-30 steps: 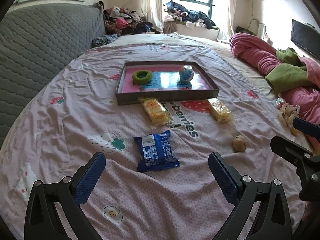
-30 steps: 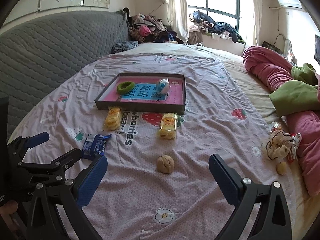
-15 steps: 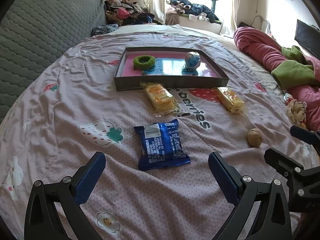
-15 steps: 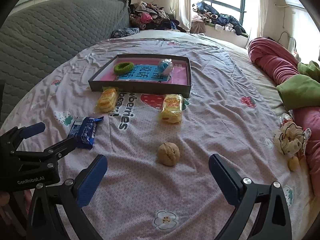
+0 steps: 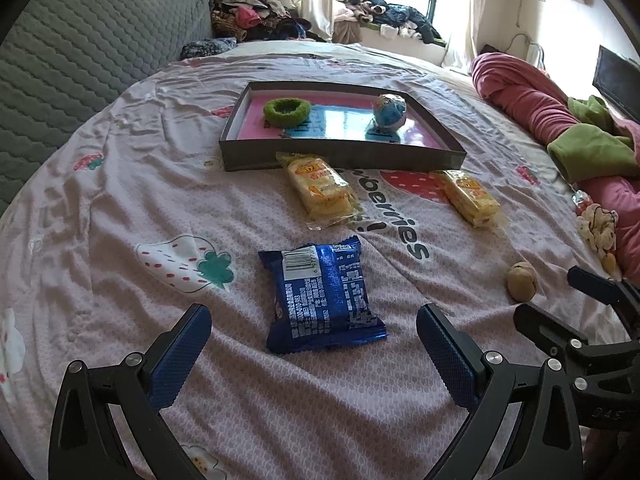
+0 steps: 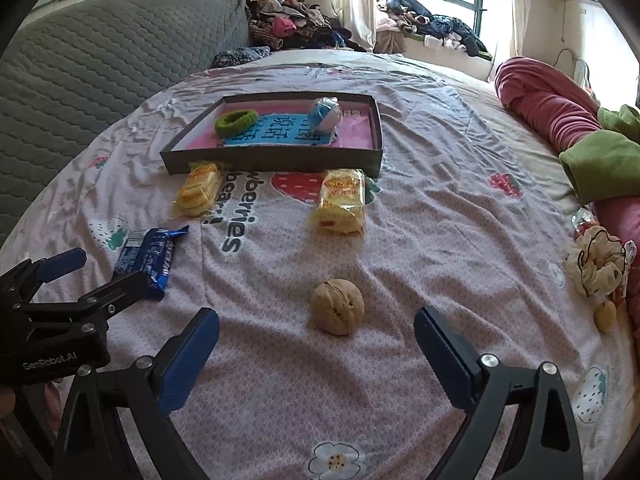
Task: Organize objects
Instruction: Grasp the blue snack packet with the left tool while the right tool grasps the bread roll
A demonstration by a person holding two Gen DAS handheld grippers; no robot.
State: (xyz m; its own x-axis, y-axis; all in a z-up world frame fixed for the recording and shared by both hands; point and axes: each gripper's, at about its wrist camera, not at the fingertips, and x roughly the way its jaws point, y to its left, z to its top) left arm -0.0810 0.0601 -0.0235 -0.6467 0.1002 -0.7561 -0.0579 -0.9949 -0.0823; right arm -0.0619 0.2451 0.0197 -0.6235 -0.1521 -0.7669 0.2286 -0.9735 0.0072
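Note:
A blue snack packet (image 5: 322,296) lies flat on the pink bedsheet, just ahead of my open left gripper (image 5: 314,350). A walnut (image 6: 338,306) rests just ahead of my right gripper (image 6: 316,354), whose jaws stand wide and are closing with nothing between them. Two yellow cake packets (image 5: 322,190) (image 5: 468,196) lie in front of a shallow dark tray (image 5: 340,154). Inside the tray sit a green hair ring (image 5: 286,110) and a blue-and-white ball (image 5: 389,110).
A pink and green bundle of bedding (image 5: 560,120) lies along the right. A cream scrunchie (image 6: 598,266) and a small nut (image 6: 606,314) sit by it. A grey quilted headboard (image 5: 60,60) rises on the left. Clothes are heaped by the window (image 5: 384,20).
Both grippers have come lower and closer to the bed. The blue packet and the walnut now look larger and sit nearer the fingertips. Nothing on the bed has moved.

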